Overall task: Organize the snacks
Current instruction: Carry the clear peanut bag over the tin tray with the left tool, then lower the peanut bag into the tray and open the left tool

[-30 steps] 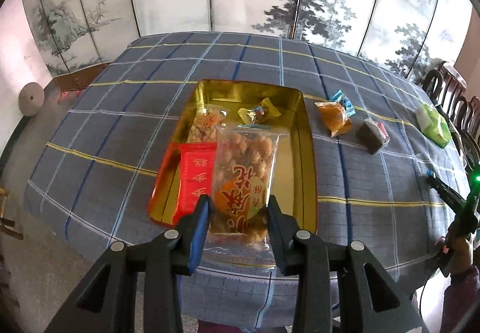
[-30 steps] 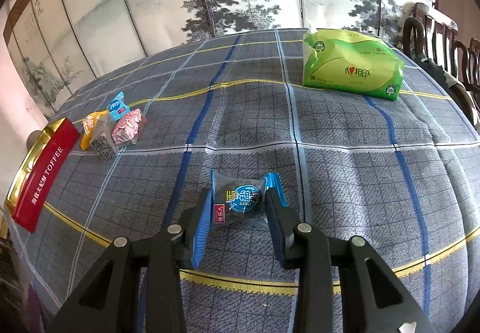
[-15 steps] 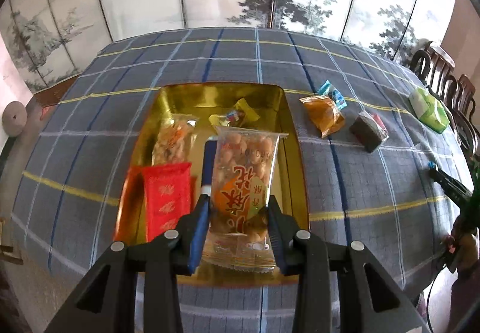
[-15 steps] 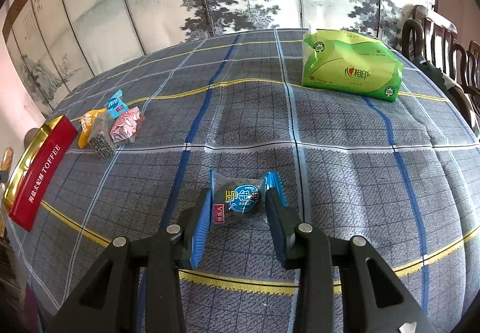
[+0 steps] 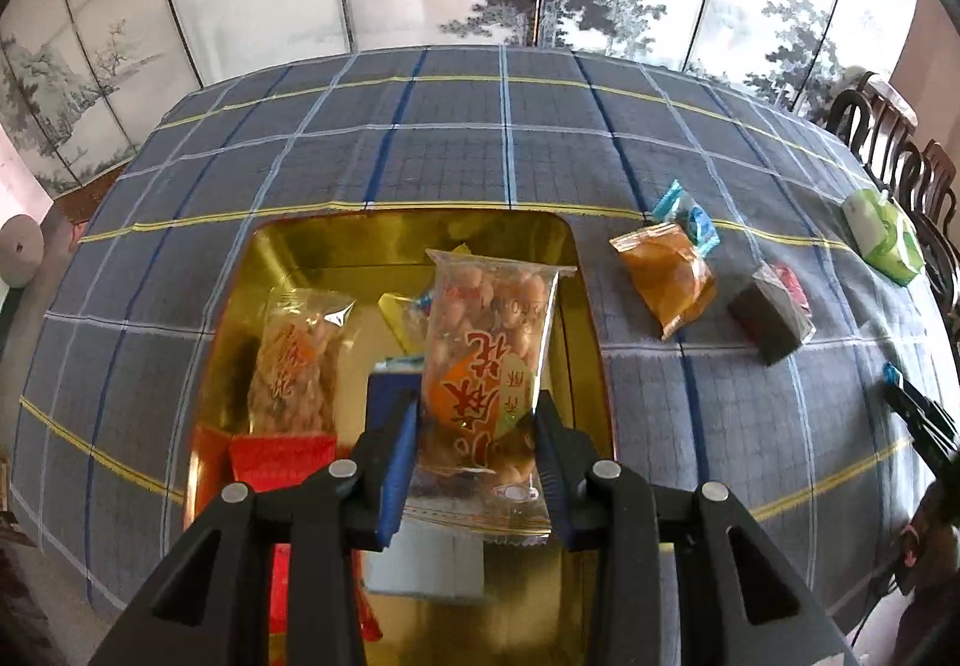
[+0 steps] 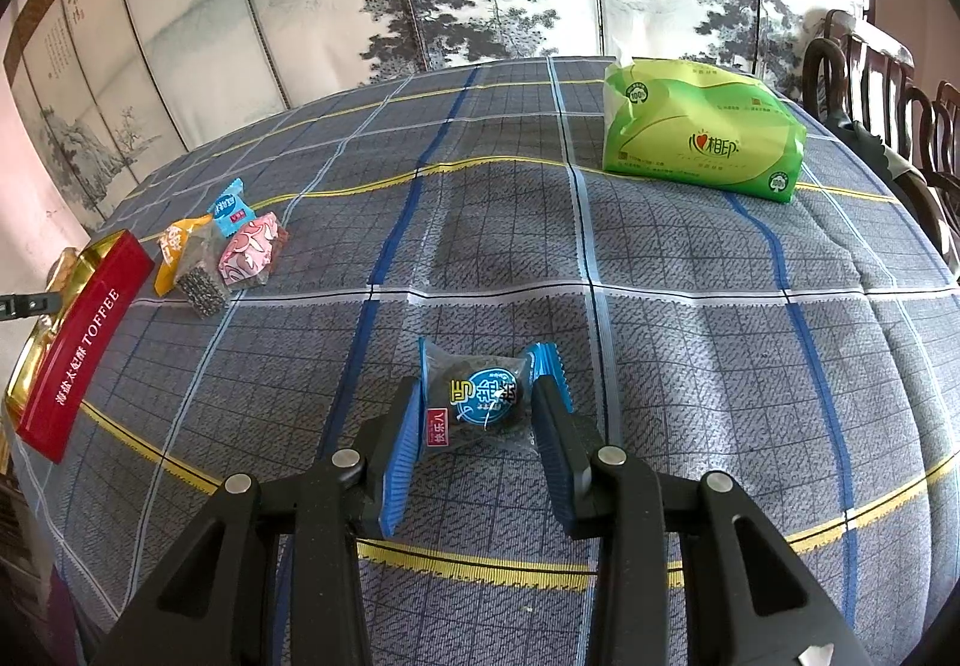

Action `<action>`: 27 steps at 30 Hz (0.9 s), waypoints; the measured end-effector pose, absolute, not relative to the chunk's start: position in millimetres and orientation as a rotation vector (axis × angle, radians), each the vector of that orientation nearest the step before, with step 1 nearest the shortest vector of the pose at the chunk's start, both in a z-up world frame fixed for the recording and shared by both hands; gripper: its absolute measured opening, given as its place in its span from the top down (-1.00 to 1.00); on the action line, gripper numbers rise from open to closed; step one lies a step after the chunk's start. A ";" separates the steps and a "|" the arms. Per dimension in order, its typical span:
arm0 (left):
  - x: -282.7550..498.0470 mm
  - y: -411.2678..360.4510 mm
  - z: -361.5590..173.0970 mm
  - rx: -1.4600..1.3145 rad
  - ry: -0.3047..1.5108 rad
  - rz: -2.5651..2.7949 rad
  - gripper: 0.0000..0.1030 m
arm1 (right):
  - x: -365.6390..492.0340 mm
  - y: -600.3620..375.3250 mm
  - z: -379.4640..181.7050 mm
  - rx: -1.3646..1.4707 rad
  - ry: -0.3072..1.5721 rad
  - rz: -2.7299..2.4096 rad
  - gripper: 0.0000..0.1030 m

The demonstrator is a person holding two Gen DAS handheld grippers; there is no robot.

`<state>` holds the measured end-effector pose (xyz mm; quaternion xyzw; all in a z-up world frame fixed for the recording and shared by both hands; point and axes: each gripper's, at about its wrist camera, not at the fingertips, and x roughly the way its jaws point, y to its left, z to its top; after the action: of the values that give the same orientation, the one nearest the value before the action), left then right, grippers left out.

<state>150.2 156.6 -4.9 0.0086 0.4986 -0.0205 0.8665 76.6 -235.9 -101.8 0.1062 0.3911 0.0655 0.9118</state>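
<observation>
My left gripper [image 5: 477, 414] is shut on a clear peanut packet [image 5: 489, 348] and holds it over the gold tin tray [image 5: 585, 318]. In the tray lie another nut packet [image 5: 294, 360], a red packet [image 5: 282, 453], a yellow candy [image 5: 402, 315] and a blue-and-white item [image 5: 390, 396]. My right gripper [image 6: 474, 408] is shut on a small dark candy with blue wrapper ends [image 6: 486, 393], low over the tablecloth. The tray's red side [image 6: 78, 348] shows at the left in the right wrist view.
On the checked cloth right of the tray lie an orange packet [image 5: 666, 276], a blue candy [image 5: 687, 213], and a dark block with a pink candy [image 5: 771, 312]; these show in the right wrist view [image 6: 222, 252] too. A green tissue pack [image 6: 702, 144] lies far right. Chairs [image 5: 900, 150] stand beyond.
My left gripper has carried the peanut packet forward and further over the tray. My right gripper has stayed almost still with the candy.
</observation>
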 end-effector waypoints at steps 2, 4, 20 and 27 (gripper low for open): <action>154.6 156.2 -7.2 0.011 1.050 -0.041 0.28 | 76.5 -237.0 -102.3 0.218 0.806 0.134 0.33; 157.6 155.7 -9.0 0.009 1.055 -0.036 0.28 | 76.8 -235.5 -101.6 0.218 0.806 0.134 0.33; 157.5 145.1 -15.5 0.059 1.047 -0.025 0.27 | 77.3 -234.7 -101.4 0.215 0.807 0.132 0.33; 157.5 141.6 -12.4 0.075 1.032 -0.019 0.27 | 77.5 -234.0 -101.2 0.214 0.808 0.132 0.33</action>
<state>157.5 141.6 -12.4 0.0361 0.4932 -0.0092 0.8691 77.5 -234.0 -101.2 0.1040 0.3919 0.0638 0.9119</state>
